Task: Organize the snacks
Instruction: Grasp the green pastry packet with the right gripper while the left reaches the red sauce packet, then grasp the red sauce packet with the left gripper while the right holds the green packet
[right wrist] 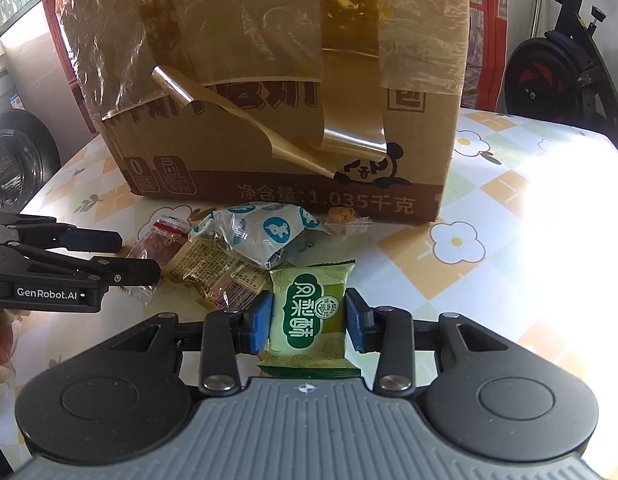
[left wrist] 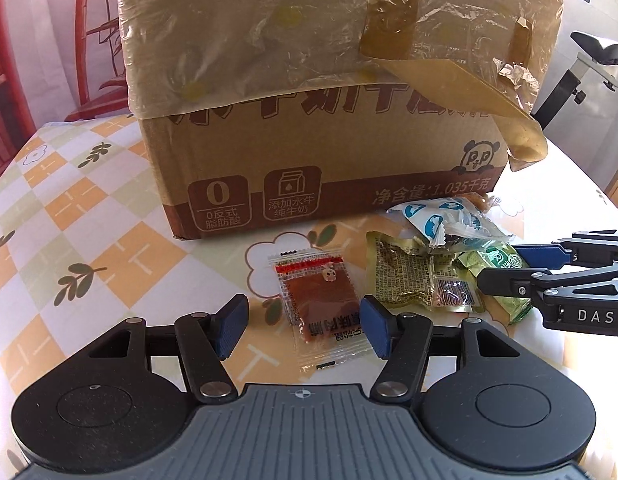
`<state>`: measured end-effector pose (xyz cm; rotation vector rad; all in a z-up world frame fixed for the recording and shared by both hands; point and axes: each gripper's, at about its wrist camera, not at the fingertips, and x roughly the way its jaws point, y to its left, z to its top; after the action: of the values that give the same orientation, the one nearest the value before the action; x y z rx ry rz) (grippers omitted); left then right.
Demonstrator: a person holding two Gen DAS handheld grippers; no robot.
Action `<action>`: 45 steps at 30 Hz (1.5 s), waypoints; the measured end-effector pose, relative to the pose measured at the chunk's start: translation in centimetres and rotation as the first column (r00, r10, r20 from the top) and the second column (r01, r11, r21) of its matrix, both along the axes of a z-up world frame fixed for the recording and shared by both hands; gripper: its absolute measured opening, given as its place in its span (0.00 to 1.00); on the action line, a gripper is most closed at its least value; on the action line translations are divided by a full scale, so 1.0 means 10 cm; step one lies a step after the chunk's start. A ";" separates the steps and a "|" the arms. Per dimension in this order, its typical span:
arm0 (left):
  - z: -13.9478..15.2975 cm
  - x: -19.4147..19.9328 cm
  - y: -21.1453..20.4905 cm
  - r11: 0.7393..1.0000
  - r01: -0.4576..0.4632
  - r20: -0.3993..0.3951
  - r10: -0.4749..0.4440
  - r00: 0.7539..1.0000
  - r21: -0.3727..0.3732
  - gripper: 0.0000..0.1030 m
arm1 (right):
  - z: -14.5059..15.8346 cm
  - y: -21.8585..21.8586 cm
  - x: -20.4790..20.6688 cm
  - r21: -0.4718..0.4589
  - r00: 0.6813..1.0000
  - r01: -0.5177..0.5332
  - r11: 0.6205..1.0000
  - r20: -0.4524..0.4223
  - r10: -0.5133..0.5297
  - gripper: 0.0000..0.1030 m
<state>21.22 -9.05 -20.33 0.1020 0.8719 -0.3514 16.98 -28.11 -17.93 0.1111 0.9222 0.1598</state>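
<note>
A green snack packet (right wrist: 309, 316) lies flat on the flowered tablecloth, and my right gripper (right wrist: 307, 320) is shut on it, a blue pad pressing each side. In the left wrist view that right gripper (left wrist: 505, 270) reaches in from the right over the same green packet (left wrist: 513, 308). My left gripper (left wrist: 305, 328) stands open, low over the table, with a clear packet of red-brown snack (left wrist: 317, 300) lying between and ahead of its pads, untouched. From the right wrist view, the left gripper (right wrist: 137, 256) is seen over the red packet (right wrist: 149, 246).
A tall taped cardboard box (left wrist: 309, 80) stands just behind the snacks. In front of it lie a white-and-blue packet (right wrist: 265, 236), an olive vacuum packet (right wrist: 207, 268) and a small orange snack (right wrist: 345, 216). An exercise bike (right wrist: 569, 80) stands beyond the table's right edge.
</note>
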 end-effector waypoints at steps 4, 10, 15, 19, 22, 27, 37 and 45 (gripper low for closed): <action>-0.02 -0.01 -0.02 1.000 0.020 0.022 -0.020 1.000 0.020 0.63 | 0.00 -0.01 -0.01 0.006 1.000 0.000 1.000 0.004 0.000 0.39; 0.00 -0.06 0.06 1.000 -0.007 0.031 0.006 0.999 0.020 0.51 | 0.00 0.00 -0.01 0.005 1.000 0.003 1.000 0.004 -0.003 0.40; 0.00 -0.12 0.22 0.999 -0.044 0.038 0.043 0.998 0.024 0.47 | 0.00 -0.01 -0.02 0.013 1.000 0.002 1.000 0.005 -0.002 0.40; -0.01 -0.19 0.36 0.996 -0.086 0.045 0.085 0.995 0.022 0.47 | 0.01 -0.01 -0.04 0.017 1.000 0.005 1.000 0.013 -0.005 0.40; -0.01 -0.21 0.41 0.994 -0.111 0.050 0.110 0.993 0.018 0.47 | 0.00 0.00 -0.04 0.013 1.000 0.008 1.000 0.020 -0.008 0.40; 0.02 -0.17 0.36 0.996 -0.085 0.036 0.085 0.996 0.006 0.50 | 0.00 0.00 -0.04 0.011 1.000 0.002 1.000 0.024 -0.002 0.40; 0.02 -0.06 0.26 0.997 -0.036 0.007 0.037 0.999 -0.062 0.52 | 0.00 -0.01 -0.04 0.013 1.000 0.002 1.000 0.025 -0.002 0.40; -0.01 0.00 0.05 1.000 -0.024 0.036 0.024 0.999 0.014 0.56 | 0.00 -0.01 -0.05 0.013 1.000 0.002 1.000 0.025 -0.002 0.40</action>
<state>21.27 -8.55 -20.44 0.1107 0.8398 -0.3200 16.50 -28.17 -17.97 0.1218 0.8963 0.1652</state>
